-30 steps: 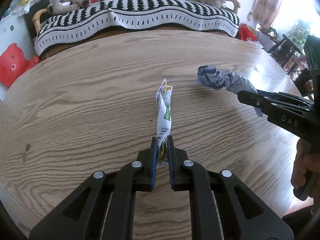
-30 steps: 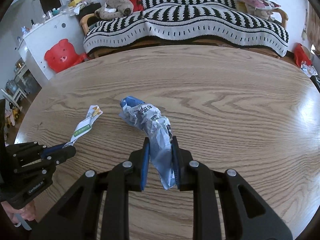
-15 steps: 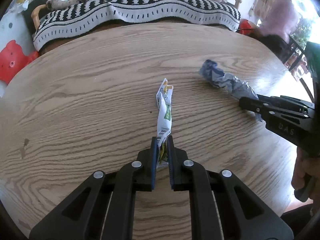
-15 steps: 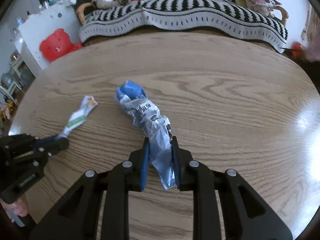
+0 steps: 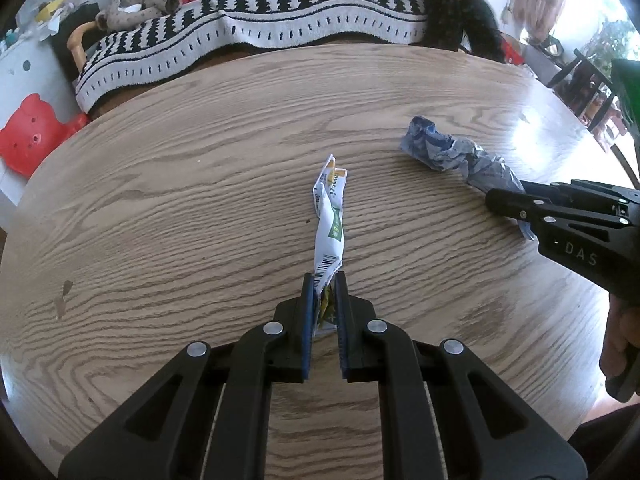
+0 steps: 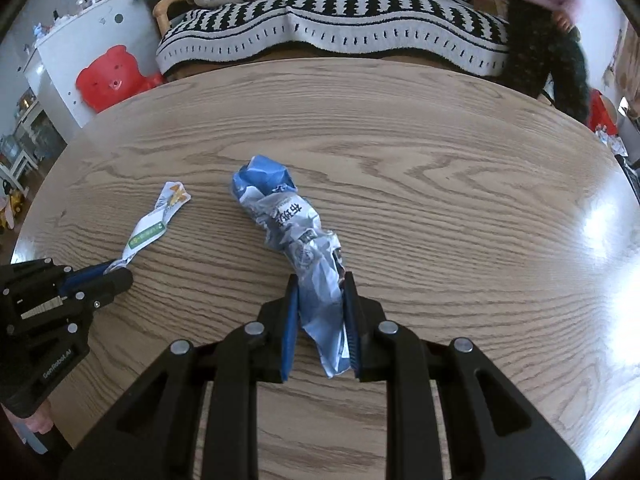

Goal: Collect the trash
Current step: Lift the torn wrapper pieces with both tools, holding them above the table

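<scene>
A thin white and green wrapper [image 5: 330, 224] lies stretched out on the round wooden table [image 5: 160, 200]. My left gripper [image 5: 324, 280] is shut on its near end. It also shows in the right wrist view [image 6: 150, 228], with the left gripper [image 6: 114, 274] at its end. A crumpled blue and white bag [image 6: 292, 224] lies to its right. My right gripper [image 6: 320, 280] is shut on the bag's near end. In the left wrist view the bag [image 5: 452, 154] runs into the right gripper [image 5: 496, 200].
A sofa with a black and white striped blanket [image 5: 256, 28] stands behind the table. A person in a pink top and dark trousers [image 6: 540, 20] stands at the table's far right. A red bear-shaped stool [image 6: 106, 80] and a white cabinet [image 6: 80, 40] are at the left.
Both grippers keep their hold on the wrappers and have lowered toward the table. A person has walked into view at the far right behind the table.
</scene>
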### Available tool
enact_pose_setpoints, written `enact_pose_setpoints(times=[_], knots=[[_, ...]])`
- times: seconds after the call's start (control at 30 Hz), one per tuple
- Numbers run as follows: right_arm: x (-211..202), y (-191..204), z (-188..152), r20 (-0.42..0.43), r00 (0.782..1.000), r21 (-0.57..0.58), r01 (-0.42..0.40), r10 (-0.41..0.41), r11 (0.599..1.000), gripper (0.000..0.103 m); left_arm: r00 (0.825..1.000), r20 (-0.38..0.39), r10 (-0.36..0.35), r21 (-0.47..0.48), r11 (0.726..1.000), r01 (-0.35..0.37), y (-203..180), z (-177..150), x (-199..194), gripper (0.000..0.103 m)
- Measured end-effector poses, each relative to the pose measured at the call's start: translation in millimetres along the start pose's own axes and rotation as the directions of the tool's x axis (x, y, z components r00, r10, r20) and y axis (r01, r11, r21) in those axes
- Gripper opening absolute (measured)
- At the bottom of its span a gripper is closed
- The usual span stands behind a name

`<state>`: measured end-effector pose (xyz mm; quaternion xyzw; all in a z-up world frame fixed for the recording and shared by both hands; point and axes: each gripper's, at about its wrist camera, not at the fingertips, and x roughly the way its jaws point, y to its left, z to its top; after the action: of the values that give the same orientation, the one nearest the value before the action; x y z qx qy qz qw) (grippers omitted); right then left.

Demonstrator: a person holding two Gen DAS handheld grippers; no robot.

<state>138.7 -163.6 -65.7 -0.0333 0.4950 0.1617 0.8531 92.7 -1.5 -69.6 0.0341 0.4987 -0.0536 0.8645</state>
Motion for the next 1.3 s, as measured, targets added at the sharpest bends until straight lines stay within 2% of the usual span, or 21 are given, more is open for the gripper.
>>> enact_pose_setpoints(times=[1.03,1.3], knots=[[-3.9,12.6,-3.2,-0.004,0.999,-0.039,0.052,-0.052,0.998,0.021,1.000,0.003,0.025,0.018,1.000,-0.025,-1.1,-0.4,0.3,0.009],[-4.7,12.2,-4.4,-0.004,0.998,-0.034,0.056,-0.056,0.998,0.021,1.000,0.001,0.007,0.017,1.000,-0.007,-4.3,0.0,-0.6,0.009]])
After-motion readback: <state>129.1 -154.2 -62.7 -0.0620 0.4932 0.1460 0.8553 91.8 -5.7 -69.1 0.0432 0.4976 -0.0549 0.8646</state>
